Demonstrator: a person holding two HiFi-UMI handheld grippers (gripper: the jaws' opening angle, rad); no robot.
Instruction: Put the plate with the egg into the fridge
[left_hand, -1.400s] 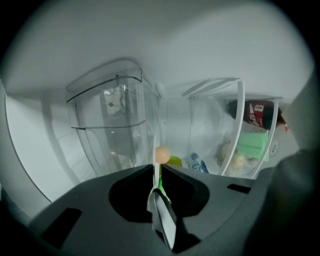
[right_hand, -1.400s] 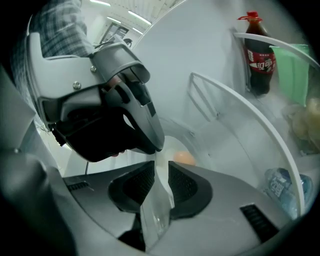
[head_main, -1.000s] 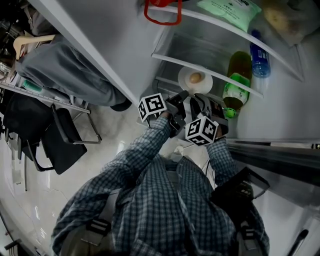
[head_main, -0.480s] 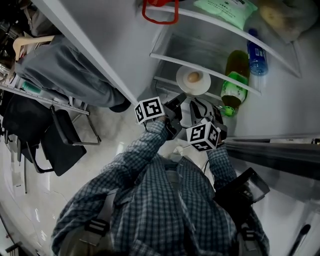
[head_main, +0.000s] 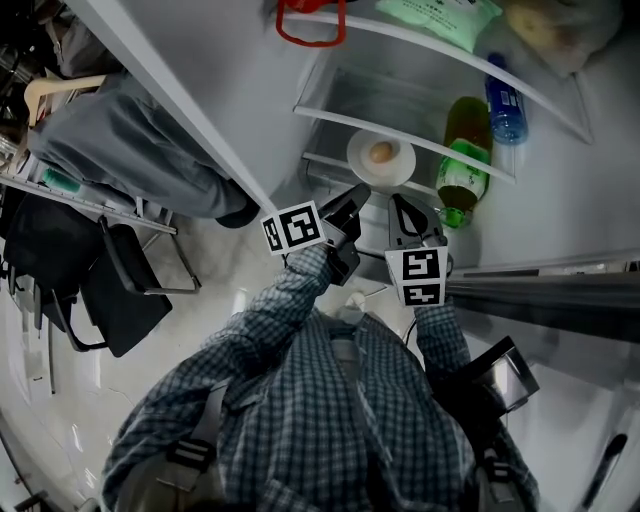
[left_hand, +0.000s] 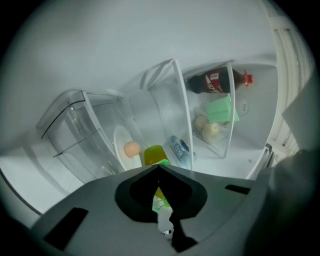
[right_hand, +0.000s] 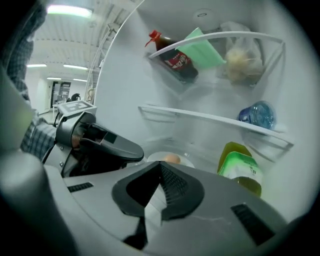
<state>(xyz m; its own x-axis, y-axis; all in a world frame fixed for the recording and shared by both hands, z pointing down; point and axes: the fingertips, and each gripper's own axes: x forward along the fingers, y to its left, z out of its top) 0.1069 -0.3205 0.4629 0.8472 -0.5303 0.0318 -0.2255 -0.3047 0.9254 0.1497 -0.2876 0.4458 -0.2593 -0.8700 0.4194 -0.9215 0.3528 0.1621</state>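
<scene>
Plate (head_main: 381, 160) with egg (head_main: 381, 152) sits flat on the clear fridge shelf (head_main: 330, 118), just beside the green bottle (head_main: 462, 168), so placement looks done. Left gripper (left_hand: 158, 169) and right gripper (right_hand: 161, 166) both have jaws pressed together with nothing between them, held apart from the plate just outside the shelf, likely clear so the door can close

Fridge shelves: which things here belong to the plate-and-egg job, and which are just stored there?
Part of the job:
- plate, already set on a shelf
- egg, lying on it
- left tongs and right tongs, both shut and empty

Just stored:
- green bottle, beside the plate
- blue water bottle
- green packet
- dark red-capped bottle
- pale bag
</scene>
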